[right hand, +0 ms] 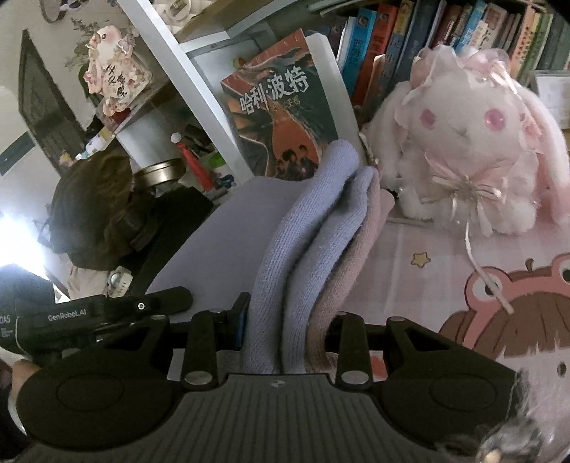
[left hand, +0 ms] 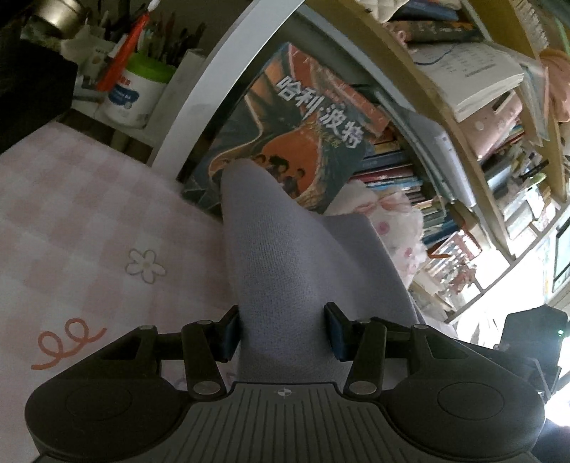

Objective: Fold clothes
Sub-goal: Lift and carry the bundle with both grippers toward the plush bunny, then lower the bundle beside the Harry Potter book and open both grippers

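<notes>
Left hand-held gripper [left hand: 281,334]: jaws narrowed onto a bunched ridge of the lavender knit garment [left hand: 270,256], cloth pinched between the blue pads. The ridge runs from 6 o'clock up toward 12 in the left wrist view, lifted off the counter [left hand: 71,213] with its pink checked cover.

Right hand-held gripper [right hand: 285,327]: clamped on a thicker stack. I count two lavender folds plus one pinkish-beige layer [right hand: 342,270] on the 3 o'clock side. Can't tell if the beige is a lining or a separate garment. The right pad is hidden by cloth.

Progress, as a judgement: both grippers hold the garment by the edge and it's partly raised; a flat lavender panel [right hand: 221,228] spreads toward 9 o'clock in the right view. The layers are doubled, so at least one fold exists, but nothing lies as a neat finished stack. This fits either carrying an edge over mid-fold or lifting an already folded piece to place it. What's left: it has to end up flat and squared on the counter.

Counts: 2 grippers, 1 lavender garment (maybe 1 beige item), 1 plush rabbit [right hand: 470,142] at 2 o'clock, 1 front-facing book [right hand: 285,107] at 12 o'clock, and a shelf row of book spines [right hand: 445,32] too many to count.
</notes>
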